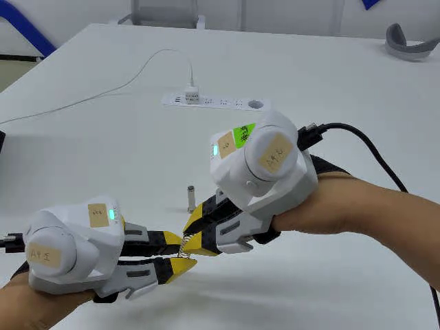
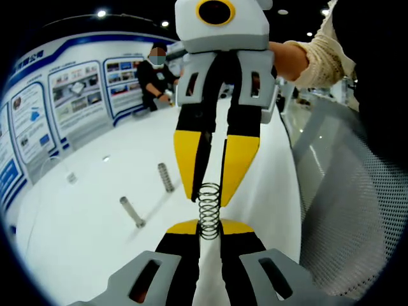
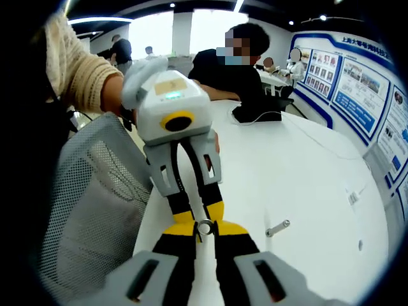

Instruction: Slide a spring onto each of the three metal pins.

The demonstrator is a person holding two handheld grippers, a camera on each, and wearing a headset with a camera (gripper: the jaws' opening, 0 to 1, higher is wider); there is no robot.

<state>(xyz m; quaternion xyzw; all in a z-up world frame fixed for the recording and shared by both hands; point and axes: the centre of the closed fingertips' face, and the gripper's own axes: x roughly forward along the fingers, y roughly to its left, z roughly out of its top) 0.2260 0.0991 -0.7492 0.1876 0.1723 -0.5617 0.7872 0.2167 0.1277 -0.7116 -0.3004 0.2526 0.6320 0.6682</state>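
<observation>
A small coiled spring (image 1: 184, 247) hangs above the white table between the two grippers' yellow tips. My left gripper (image 1: 185, 254) comes in from the lower left, shut on one end. My right gripper (image 1: 187, 238) meets it from the right, shut on the other end. In the left gripper view the spring (image 2: 208, 210) stands between my left gripper (image 2: 209, 231) and the right gripper (image 2: 208, 190). One bare metal pin (image 2: 132, 211) stands on the table, and a second pin (image 2: 166, 177) beyond it wears a spring. A pin (image 1: 192, 198) stands just behind the grippers. The spring (image 3: 204, 226) shows end-on.
A white power strip (image 1: 213, 102) with a plug and cable lies at the table's far middle. A grey curved object (image 1: 411, 42) rests at the far right corner. A mesh chair (image 3: 95, 191) stands beside the table (image 1: 103, 137). People sit at the far end.
</observation>
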